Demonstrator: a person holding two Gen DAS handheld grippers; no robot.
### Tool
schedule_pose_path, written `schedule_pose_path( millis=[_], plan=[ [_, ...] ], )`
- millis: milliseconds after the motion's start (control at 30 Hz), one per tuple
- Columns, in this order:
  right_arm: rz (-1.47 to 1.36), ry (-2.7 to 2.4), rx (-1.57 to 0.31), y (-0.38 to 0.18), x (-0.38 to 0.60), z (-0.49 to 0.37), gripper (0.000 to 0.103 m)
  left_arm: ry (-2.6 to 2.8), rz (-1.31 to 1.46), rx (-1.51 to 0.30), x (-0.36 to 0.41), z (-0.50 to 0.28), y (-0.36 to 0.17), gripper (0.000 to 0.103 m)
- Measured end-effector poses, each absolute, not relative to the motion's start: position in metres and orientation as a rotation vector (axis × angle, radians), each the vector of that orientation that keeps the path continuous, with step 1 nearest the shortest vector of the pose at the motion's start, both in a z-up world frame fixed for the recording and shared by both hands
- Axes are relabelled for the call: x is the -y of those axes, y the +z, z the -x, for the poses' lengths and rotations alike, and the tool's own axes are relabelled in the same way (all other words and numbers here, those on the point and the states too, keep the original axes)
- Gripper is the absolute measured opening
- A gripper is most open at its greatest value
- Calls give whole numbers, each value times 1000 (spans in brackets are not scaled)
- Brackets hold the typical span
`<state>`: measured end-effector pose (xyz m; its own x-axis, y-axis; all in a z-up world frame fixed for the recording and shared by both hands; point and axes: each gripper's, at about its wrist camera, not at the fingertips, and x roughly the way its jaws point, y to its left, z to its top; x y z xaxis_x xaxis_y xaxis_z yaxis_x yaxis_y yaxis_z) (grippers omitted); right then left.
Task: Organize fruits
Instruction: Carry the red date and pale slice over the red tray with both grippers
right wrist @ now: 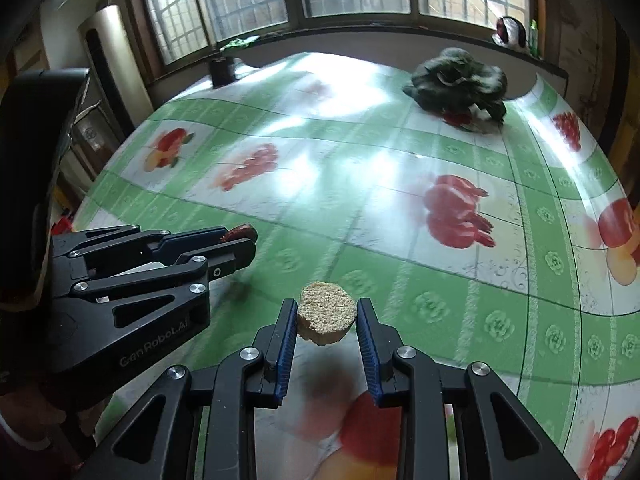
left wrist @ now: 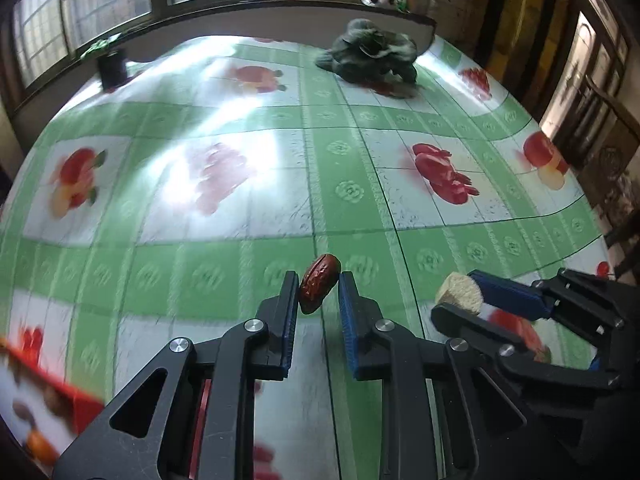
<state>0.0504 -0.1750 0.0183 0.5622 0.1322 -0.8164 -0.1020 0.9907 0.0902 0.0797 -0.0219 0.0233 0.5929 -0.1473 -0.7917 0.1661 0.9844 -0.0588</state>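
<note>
Date [left wrist: 319, 288] left of cake [left wrist: 459, 293] (aloft)

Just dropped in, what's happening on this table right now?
A person is working two hand-held grippers over the green fruit-print tablecloth. The left gripper pinches a wrinkled red date, and the right gripper clamps a round tan crumbly cake; both items are held above the cloth. A dark bundled cloth lies at the far end near the window.
</note>
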Motion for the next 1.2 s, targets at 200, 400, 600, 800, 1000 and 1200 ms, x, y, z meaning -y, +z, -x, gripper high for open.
schedule_pose_path(
  millis=[200, 400, 600, 800, 1000, 1200],
  plan=[
    [-38, 175, -916, 36, 147, -12, 29, -114, -11, -900, 4, -25, 40, 17],
    [-52, 243, -883, 50, 110, 27, 29, -18, -9, -854, -30, 32, 55, 17],
    [-37, 318, -882, 55, 66, 45, 29, 100, -12, -801, -73, 72, 64, 17],
    [8, 387, -885, 57, 21, 53, 29, 186, 8, -776, -112, 96, 65, 17],
    [46, 435, -888, 59, -16, 53, 29, 265, 24, -749, -146, 110, 65, 17],
    [90, 475, -897, 57, -45, 47, 29, 320, 50, -740, -172, 119, 60, 17]
  ],
)
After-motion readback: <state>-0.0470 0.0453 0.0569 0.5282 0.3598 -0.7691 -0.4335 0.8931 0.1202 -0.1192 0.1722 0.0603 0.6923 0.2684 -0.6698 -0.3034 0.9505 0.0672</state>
